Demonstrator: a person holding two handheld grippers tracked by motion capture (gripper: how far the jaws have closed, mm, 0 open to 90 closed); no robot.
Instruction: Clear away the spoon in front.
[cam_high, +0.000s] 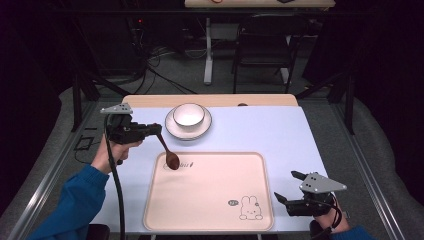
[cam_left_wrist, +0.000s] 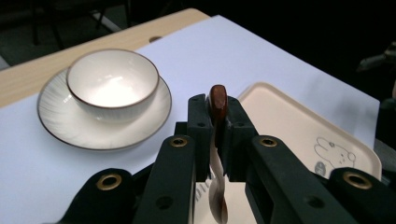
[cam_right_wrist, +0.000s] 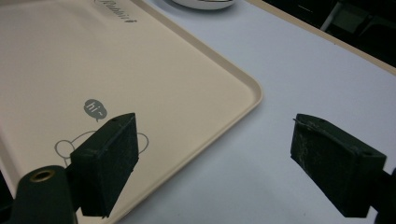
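Brown spoon (cam_high: 167, 150) was clamped by its handle in left gripper (cam_high: 159, 132), bowl end over tray (cam_high: 210, 210); best lowered slowly. Right gripper (cam_high: 289, 186) was held wide, empty.

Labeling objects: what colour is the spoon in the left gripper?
Dark reddish-brown, glossy; the spoon shows best in the left gripper view.

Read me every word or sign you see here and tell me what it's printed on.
"hi~": in the grey speech bubble above the rabbit drawing on the tray.
"Rabbit": grey script near the tray's far edge, cut off at the frame's top.
No other writing is legible.
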